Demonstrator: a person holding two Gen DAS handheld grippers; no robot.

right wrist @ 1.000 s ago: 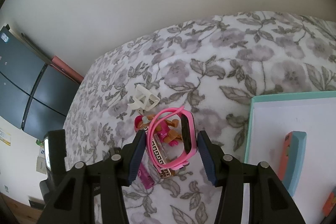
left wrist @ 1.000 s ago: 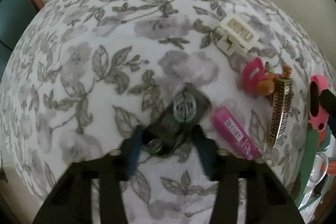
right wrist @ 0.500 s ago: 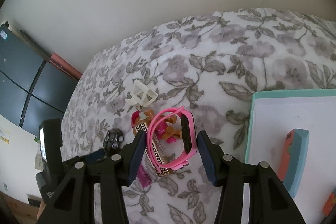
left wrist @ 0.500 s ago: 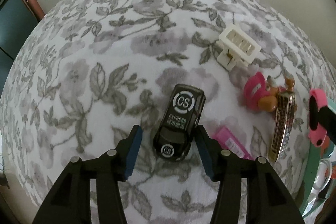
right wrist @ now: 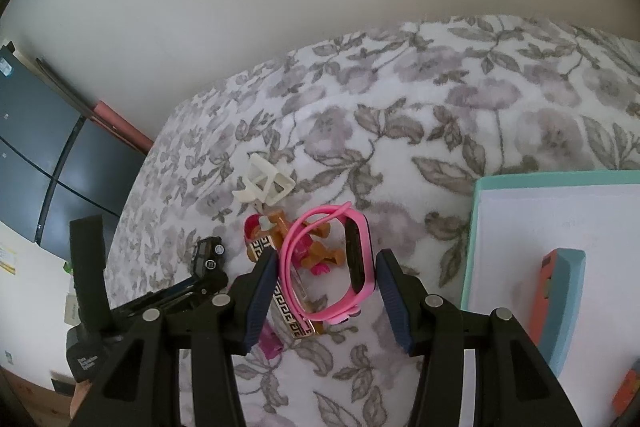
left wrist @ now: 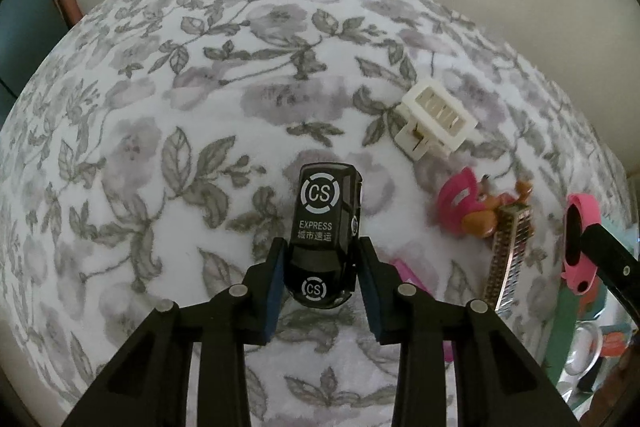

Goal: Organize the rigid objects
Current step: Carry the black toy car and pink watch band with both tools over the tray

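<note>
Left wrist view: left tool (left wrist: 320, 269), jaws just closing, now clamps the black toy car (left wrist: 326, 227) on the floral bed cover (left wrist: 160, 147); half a second earlier the car lay loose between wider jaws. Right tool (right wrist: 326, 279) holds the pink watch band (right wrist: 352, 259), unchanged. Sorted, as I judge: a teal-and-orange block (right wrist: 560, 303) in the teal tray (right wrist: 476, 227). Outstanding on the cover: white clip (left wrist: 436, 121), pink-hatted figurine (left wrist: 476, 209), patterned gold bar (left wrist: 506, 263), magenta tube (left wrist: 408, 275).
</note>
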